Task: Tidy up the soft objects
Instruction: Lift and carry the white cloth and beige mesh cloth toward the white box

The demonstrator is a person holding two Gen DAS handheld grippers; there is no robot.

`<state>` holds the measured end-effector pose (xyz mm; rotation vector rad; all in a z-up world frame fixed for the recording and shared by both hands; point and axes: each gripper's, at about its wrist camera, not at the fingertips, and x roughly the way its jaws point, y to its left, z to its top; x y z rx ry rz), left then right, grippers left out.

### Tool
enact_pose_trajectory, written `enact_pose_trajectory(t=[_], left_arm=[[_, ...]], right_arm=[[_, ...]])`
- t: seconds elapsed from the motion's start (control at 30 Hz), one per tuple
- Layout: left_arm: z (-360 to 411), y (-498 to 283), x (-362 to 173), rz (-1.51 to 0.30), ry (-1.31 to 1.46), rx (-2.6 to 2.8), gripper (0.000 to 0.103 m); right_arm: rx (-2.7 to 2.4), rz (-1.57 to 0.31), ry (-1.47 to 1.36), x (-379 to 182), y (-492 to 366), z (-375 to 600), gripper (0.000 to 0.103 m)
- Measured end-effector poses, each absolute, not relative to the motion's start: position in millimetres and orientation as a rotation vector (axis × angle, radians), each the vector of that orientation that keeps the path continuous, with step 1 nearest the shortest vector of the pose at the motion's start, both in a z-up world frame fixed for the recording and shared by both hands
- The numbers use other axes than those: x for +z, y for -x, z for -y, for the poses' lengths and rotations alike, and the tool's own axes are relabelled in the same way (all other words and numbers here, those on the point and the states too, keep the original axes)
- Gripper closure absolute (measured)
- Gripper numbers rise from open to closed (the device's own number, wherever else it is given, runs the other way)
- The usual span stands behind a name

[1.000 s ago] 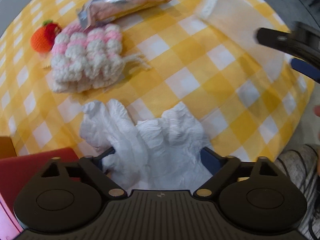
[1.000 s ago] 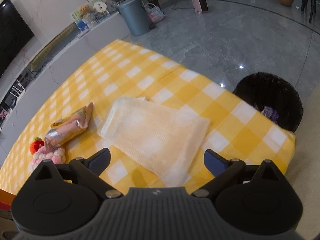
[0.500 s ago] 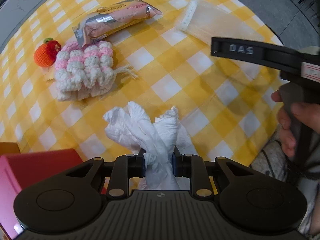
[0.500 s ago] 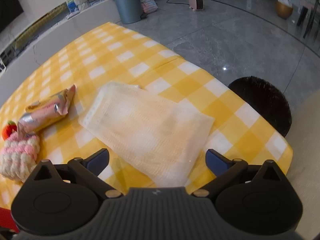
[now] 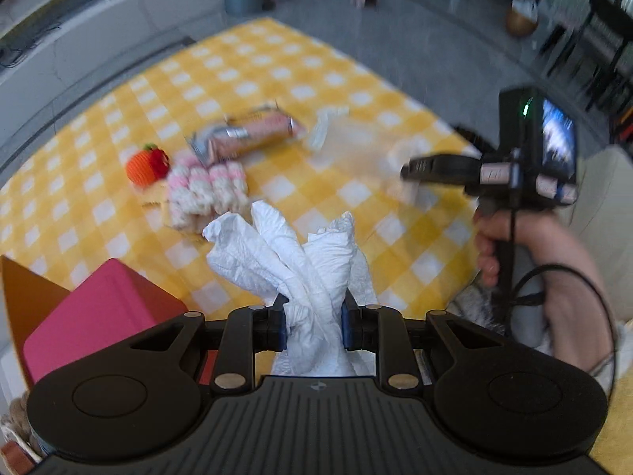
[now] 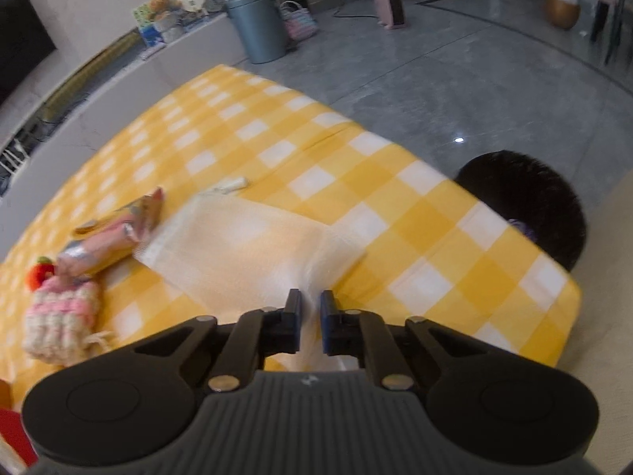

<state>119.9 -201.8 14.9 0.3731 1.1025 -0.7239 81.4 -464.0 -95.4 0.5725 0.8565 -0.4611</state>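
My left gripper (image 5: 312,316) is shut on a crumpled white tissue (image 5: 300,253) and holds it above the yellow checked table (image 5: 237,79). My right gripper (image 6: 309,316) is shut on the near edge of a sheer mesh bag (image 6: 245,245), which lies on the table and lifts at the jaws. The right gripper also shows in the left wrist view (image 5: 411,168), with the hand holding it. A pink-and-white knitted piece (image 5: 205,190), an orange knitted fruit (image 5: 144,164) and a pink foil snack packet (image 5: 245,136) lie farther back.
A pink box (image 5: 95,312) stands at the near left of the table. A black round bin (image 6: 530,206) stands on the floor past the table's right edge. A grey bin (image 6: 259,23) stands farther off by the wall.
My left gripper has lifted the tissue off the table. My right gripper has closed on the mesh bag's near edge and pulls it up.
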Motion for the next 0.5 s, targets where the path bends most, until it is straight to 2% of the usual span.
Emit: enact_pose_trajectory(t=[0.5], left_arm=[[117.1, -95.6, 82.9, -0.864, -0.060, -0.687, 0.077]], right_arm=[[-0.263, -0.647, -0.604, -43.5, -31.4, 450.2, 0.098]])
